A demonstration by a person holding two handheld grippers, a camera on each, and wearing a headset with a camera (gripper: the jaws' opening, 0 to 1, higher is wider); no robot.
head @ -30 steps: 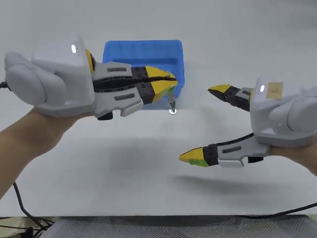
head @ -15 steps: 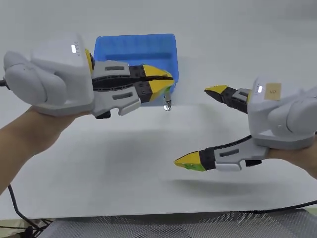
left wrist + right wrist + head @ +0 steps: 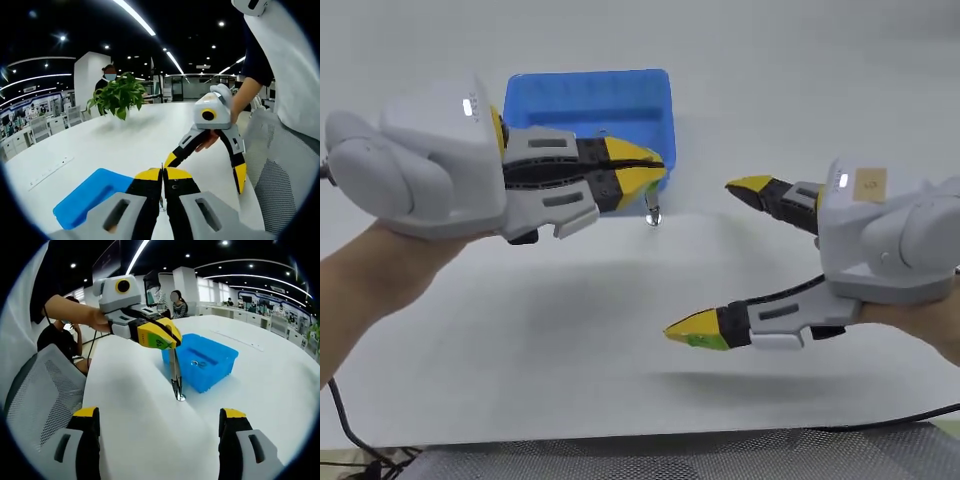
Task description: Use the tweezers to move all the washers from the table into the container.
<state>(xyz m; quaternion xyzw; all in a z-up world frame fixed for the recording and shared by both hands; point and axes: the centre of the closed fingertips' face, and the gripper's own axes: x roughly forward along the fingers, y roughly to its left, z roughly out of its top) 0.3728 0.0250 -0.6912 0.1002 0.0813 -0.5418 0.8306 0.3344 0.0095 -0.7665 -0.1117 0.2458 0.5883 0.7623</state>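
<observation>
Now | left gripper [image 3: 655,168] fingers clamped on tweezers [image 3: 651,204] | right gripper [image 3: 705,258] fingers wide apart

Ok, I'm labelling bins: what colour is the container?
The container is plain blue, clearest in the right gripper view.

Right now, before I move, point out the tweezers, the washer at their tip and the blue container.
tweezers [image 3: 174,371]: right gripper view, middle of the shaft.
washer [image 3: 180,398]: right gripper view, the small ring at the tweezer tips.
container [image 3: 216,376]: right gripper view, its outer side wall.
</observation>
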